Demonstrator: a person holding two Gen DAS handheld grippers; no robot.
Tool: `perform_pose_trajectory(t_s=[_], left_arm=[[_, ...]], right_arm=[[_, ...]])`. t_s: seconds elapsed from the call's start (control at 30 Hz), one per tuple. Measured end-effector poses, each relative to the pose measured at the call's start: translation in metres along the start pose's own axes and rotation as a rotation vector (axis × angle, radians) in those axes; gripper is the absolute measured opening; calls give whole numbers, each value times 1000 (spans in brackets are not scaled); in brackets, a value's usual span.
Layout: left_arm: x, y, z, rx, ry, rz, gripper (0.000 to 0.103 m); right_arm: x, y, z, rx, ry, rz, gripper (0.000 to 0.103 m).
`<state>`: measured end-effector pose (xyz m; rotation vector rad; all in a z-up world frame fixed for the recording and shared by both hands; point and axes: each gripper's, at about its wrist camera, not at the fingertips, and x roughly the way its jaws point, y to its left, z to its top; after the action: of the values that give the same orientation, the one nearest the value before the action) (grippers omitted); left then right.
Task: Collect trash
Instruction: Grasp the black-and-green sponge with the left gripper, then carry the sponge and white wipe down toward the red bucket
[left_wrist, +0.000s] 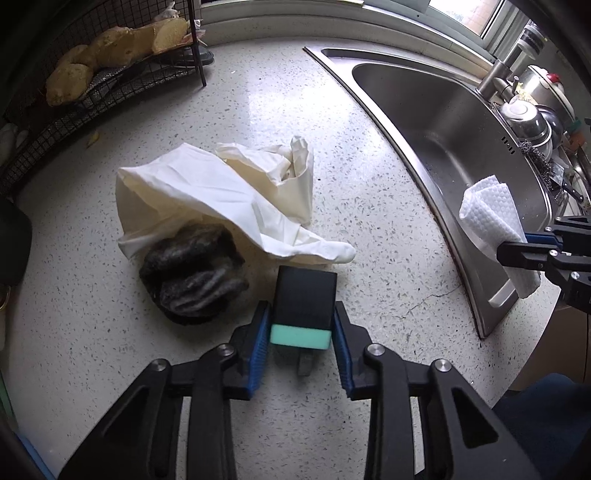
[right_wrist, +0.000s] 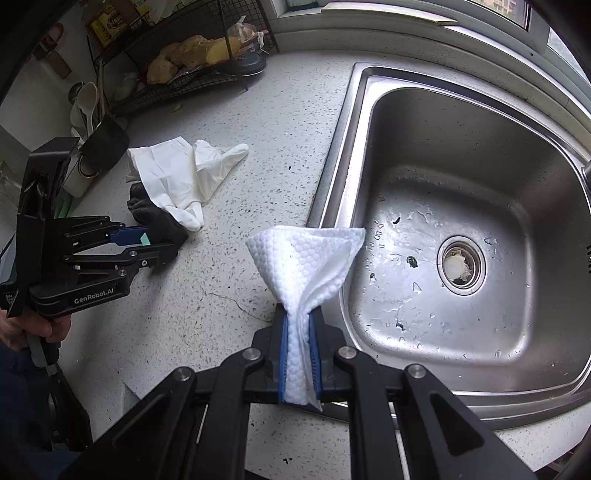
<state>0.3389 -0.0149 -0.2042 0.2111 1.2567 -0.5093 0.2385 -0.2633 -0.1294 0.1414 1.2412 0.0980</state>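
A: Where is the trash?

B: The black sponge block with a green foam bottom (left_wrist: 303, 310) sits on the speckled white counter (left_wrist: 258, 110). The left gripper (left_wrist: 301, 332) has it between its blue pads, which look to be pressing its sides.

A: And the other one?

B: The right gripper (right_wrist: 299, 360) is squeezed tight on a white bumpy paper towel (right_wrist: 306, 258), by the steel sink (right_wrist: 461, 184).

A: What next?

B: I think lift the sponge. The white rubber gloves (left_wrist: 221, 192) and the dark fuzzy scrubber (left_wrist: 192, 280) wait.

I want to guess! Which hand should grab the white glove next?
Probably neither yet. The left gripper is nearer the white glove, but its jaws hold the sponge, and the right gripper is shut on a paper towel.
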Motion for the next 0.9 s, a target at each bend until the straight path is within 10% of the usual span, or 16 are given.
perform_pose_trajectory(t_s=[0.9], left_arm=[[-118, -95, -124, -237, -141, 141, 30]], right_arm=[[-58, 30, -64, -307, -45, 175, 9]])
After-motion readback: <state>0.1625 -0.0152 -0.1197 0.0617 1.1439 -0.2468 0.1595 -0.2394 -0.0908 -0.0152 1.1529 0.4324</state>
